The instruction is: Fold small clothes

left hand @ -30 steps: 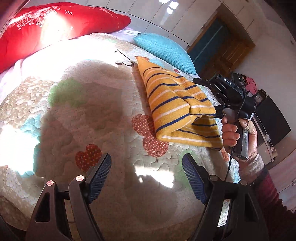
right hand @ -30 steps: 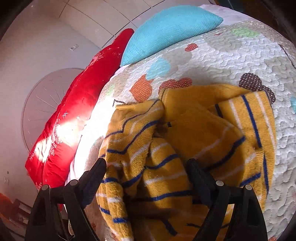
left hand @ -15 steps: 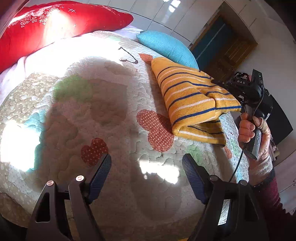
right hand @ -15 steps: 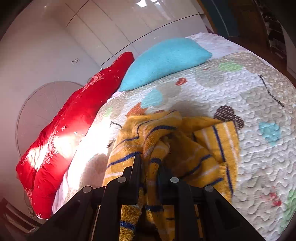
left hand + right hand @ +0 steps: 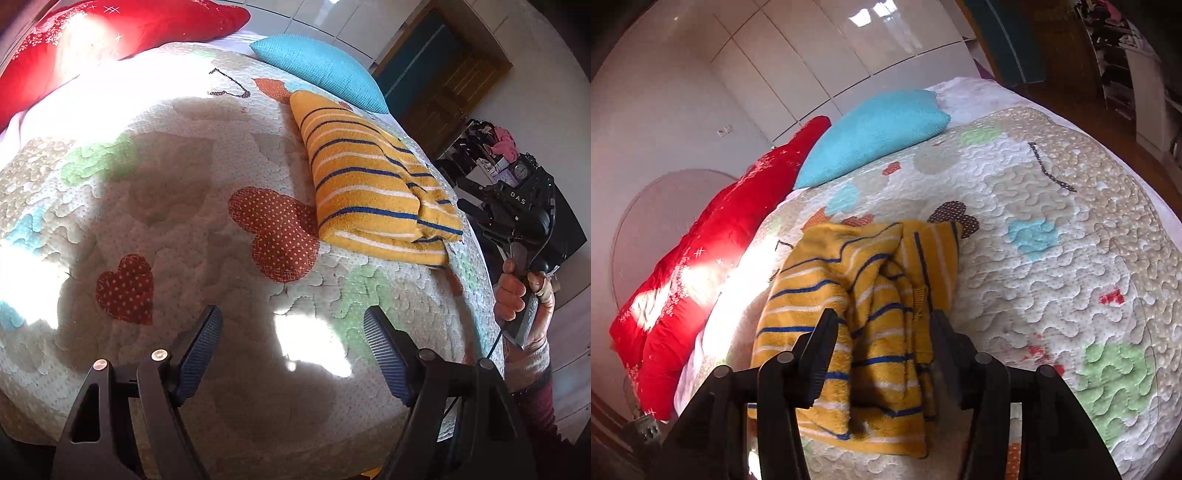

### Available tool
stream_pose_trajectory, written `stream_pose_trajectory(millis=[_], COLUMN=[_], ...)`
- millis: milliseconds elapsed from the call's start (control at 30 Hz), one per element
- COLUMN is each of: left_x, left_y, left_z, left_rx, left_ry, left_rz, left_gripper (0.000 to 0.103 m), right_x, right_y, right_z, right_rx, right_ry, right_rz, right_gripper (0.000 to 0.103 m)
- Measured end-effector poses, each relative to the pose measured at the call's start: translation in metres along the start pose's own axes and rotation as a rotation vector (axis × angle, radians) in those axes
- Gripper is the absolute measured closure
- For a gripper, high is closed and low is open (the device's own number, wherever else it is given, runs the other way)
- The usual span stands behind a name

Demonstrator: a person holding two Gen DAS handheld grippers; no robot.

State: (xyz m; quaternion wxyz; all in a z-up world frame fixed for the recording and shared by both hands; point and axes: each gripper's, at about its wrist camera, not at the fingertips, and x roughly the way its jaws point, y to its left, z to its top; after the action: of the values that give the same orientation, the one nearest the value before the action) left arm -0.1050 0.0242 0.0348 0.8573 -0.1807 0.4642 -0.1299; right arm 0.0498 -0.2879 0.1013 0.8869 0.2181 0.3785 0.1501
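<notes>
Lying folded on the bed (image 5: 155, 206), near the blue pillow (image 5: 317, 68): striped garment (image 5: 373, 195). Hovering beside the garment: right claw (image 5: 882, 336), spread apart. Left claw (image 5: 291, 350) gaping, holding nothing.

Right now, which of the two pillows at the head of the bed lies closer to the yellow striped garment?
The turquoise pillow: its corner almost meets the garment. The red pillow lies farther along the bed's head, bare quilt between.

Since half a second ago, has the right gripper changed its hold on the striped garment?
Yes. The right gripper was shut on the yellow striped garment; now it is open and drawn back, with the garment lying folded on the quilt below the blue pillow.
</notes>
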Motion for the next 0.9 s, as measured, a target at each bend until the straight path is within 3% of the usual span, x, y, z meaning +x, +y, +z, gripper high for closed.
stream_pose_trajectory(millis=[100, 133, 167, 200, 267, 333, 433, 467, 500, 667, 700, 767, 833, 900], left_x=[0.003, 0.003, 0.004, 0.003, 0.001, -0.003, -0.002, 0.001, 0.004, 0.008, 0.008, 0.007, 0.007, 0.007], left_y=[-0.009, -0.012, -0.015, -0.018, -0.023, -0.024, -0.022, -0.022, -0.023, -0.031, -0.032, -0.034, -0.033, -0.03], left_z=[-0.001, -0.001, -0.002, -0.002, -0.001, 0.0, 0.0, 0.0, 0.0, -0.001, -0.001, -0.001, 0.0, 0.001], left_rx=[0.012, 0.018, 0.026, 0.033, 0.046, 0.055, 0.06, 0.059, 0.059, 0.065, 0.069, 0.078, 0.075, 0.064], left_ry=[0.009, 0.013, 0.016, 0.019, 0.015, 0.003, 0.005, 0.013, 0.022, 0.025, 0.022, 0.02, 0.021, 0.022], left_rz=[-0.002, -0.002, -0.003, 0.0, 0.005, 0.008, 0.007, 0.004, -0.001, -0.016, -0.017, -0.01, -0.009, -0.013], left_gripper=[0.025, 0.025, 0.025, 0.025, 0.025, 0.025, 0.025, 0.025, 0.025, 0.025, 0.025, 0.025, 0.025, 0.025], right_x=[0.024, 0.039, 0.051, 0.06, 0.053, 0.038, 0.032, 0.03, 0.025, -0.008, -0.003, 0.017, 0.044, 0.063], right_y=[0.011, 0.016, 0.015, 0.012, 0.006, -0.001, -0.013, -0.013, -0.015, -0.024, -0.02, -0.011, -0.003, 0.006], right_z=[-0.006, -0.011, -0.015, -0.019, -0.026, -0.036, -0.055, -0.057, -0.056, -0.013, -0.003, 0.01, 0.018, 0.023], right_rx=[-0.021, -0.023, -0.015, 0.003, 0.003, -0.021, -0.055, -0.081, -0.079, 0.049, 0.04, 0.022, 0.014, -0.002], right_ry=[0.058, 0.091, 0.136, 0.179, 0.157, 0.144, 0.193, 0.199, 0.183, -0.009, -0.009, 0.018, 0.067, 0.085], right_rz=[-0.001, 0.001, 0.026, 0.046, 0.042, -0.01, -0.095, -0.139, -0.129, 0.012, 0.016, 0.008, -0.005, -0.026], right_gripper=[0.045, 0.061, 0.094, 0.094, 0.095, 0.097, 0.102, 0.102, 0.102, 0.099, 0.097, 0.074, 0.063, 0.063])
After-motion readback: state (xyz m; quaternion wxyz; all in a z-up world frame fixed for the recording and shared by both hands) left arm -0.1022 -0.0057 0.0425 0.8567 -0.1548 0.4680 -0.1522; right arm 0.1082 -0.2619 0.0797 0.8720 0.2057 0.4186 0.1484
